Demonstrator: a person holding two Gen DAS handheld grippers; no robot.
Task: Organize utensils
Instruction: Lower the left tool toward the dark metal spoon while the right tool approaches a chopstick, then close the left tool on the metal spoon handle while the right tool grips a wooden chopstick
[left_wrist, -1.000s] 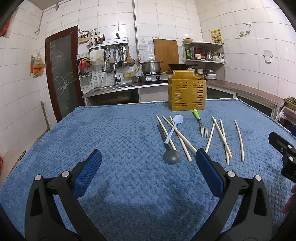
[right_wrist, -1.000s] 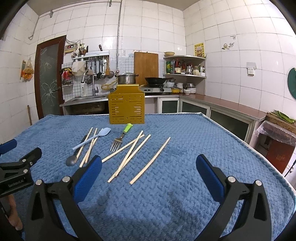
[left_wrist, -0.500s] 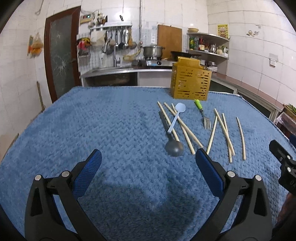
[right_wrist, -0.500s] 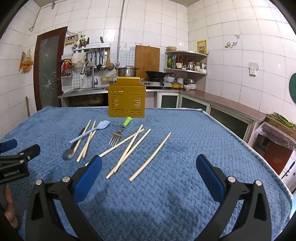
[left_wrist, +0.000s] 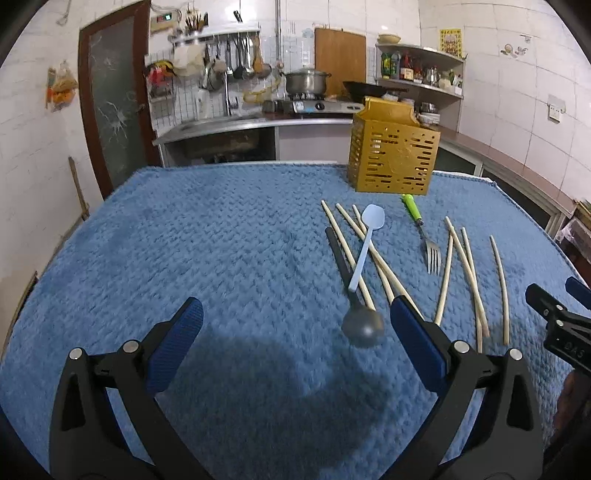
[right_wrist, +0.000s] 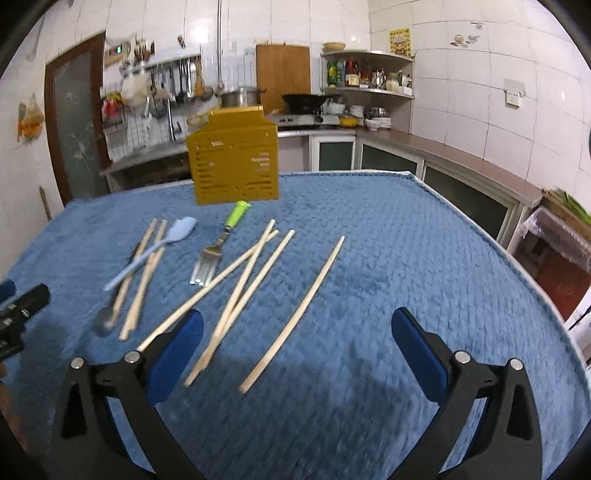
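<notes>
Seen from the left wrist, seven pale wooden chopsticks lie loose on the blue knitted-cloth surface: three to the left, four to the right. Among them lie one pale blue plastic spoon, resting across the left three, one dark grey ladle-shaped spoon and one metal fork with a green handle. One perforated yellow plastic utensil holder stands upright at the far edge, just beyond the fork's handle. The left gripper has its blue-padded fingers spread wide and holding nothing, the grey spoon's bowl between them. Behind is a white-tiled kitchen with a steel pot on a stove. From the right wrist, the right gripper is likewise spread and empty above the chopsticks, with the holder beyond the fork.
</notes>
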